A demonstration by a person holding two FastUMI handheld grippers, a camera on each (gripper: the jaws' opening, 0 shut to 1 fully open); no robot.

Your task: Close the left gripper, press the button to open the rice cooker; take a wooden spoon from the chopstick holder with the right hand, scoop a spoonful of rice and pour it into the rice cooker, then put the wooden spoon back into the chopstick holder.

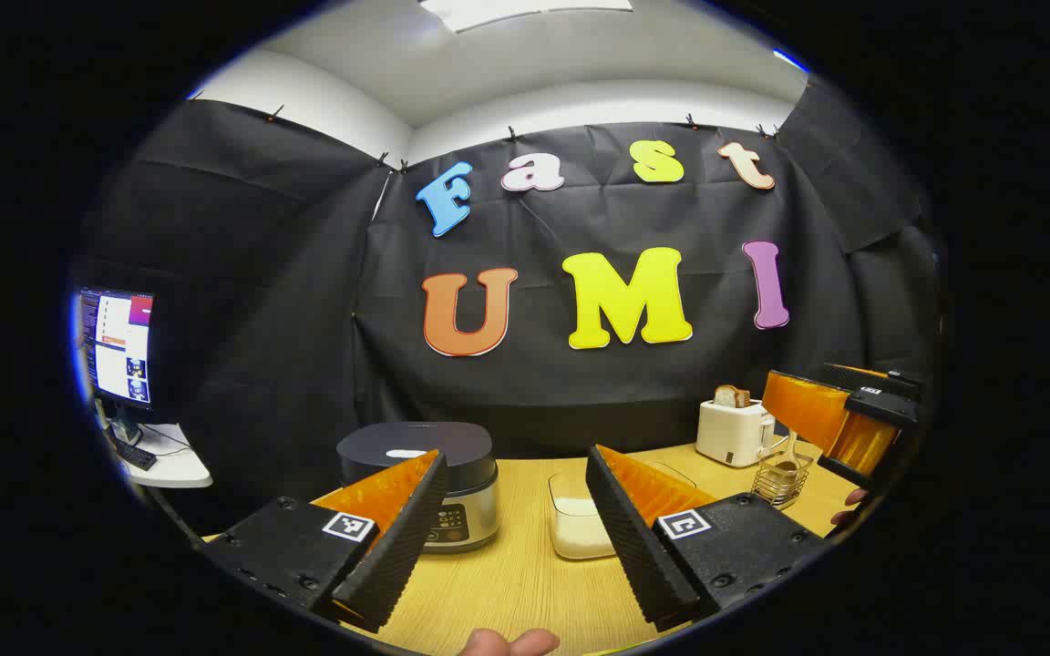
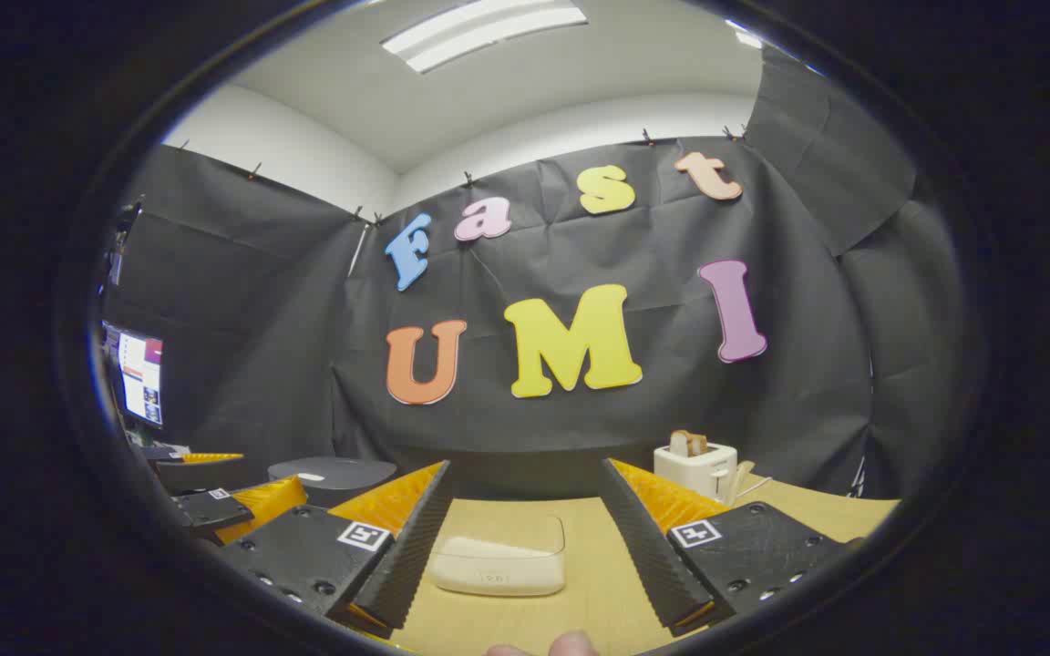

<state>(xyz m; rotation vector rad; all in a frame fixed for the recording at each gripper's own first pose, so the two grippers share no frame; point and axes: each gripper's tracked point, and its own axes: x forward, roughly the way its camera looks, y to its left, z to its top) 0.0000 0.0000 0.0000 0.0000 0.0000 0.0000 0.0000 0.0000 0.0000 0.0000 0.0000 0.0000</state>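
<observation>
Rice cooker point(image 1: 438, 487) buttons facing left hand-held gripper point(image 1: 516, 519), both hand-held grippers released.

In the left gripper view, the left gripper's point(image 1: 516, 474) near finger point(image 1: 397, 538) covers the left part of the rice cooker point(image 1: 452, 474), including part of its control panel. At three o'clock the right gripper point(image 1: 839, 424) is cut off by the edge and overlaps the chopstick holder point(image 1: 780, 478), whose contents are too small to tell. In the right gripper view, a finger point(image 2: 406, 538) hides the rice cooker's point(image 2: 334, 474) body.
</observation>
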